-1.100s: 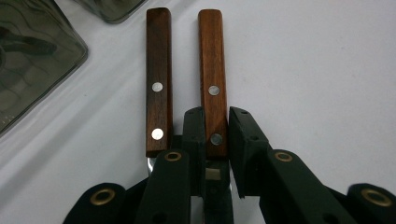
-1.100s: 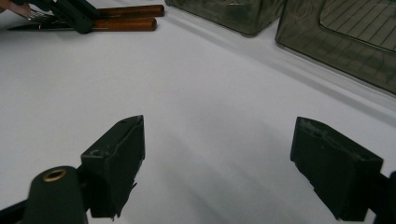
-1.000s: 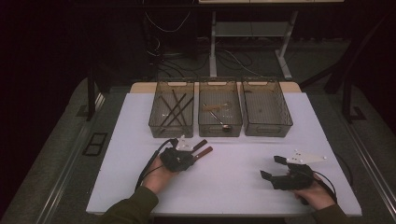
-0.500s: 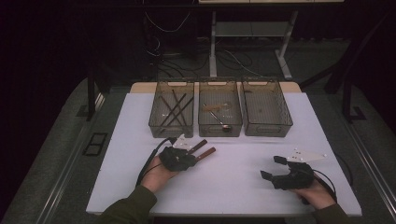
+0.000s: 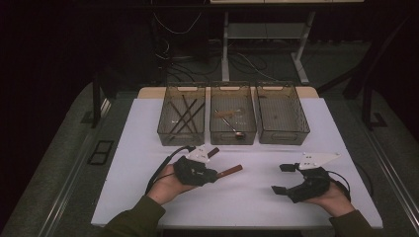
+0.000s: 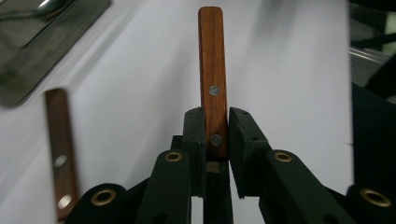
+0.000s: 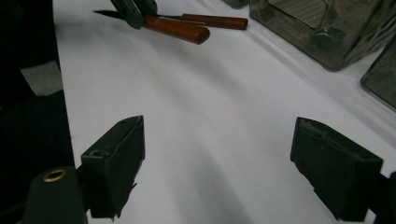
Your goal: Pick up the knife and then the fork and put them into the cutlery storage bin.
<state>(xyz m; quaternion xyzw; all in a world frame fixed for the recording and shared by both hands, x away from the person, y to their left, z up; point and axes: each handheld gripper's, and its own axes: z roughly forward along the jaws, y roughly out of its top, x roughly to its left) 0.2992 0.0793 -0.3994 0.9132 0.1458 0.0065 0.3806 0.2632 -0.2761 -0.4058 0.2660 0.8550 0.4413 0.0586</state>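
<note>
The left hand-held gripper [image 5: 213, 173] pinches a wooden handle [image 6: 212, 79] between its jaws, the handle pointing straight out ahead of them above the white desk [image 5: 247, 197]. A second handle [image 6: 58, 149] lies on the desk just beside the gripper. The right hand-held gripper [image 5: 285, 178] rests well apart from it, jaws spread wide with nothing between them. Three bins [image 5: 233, 138] stand in a row beyond both grippers.
</note>
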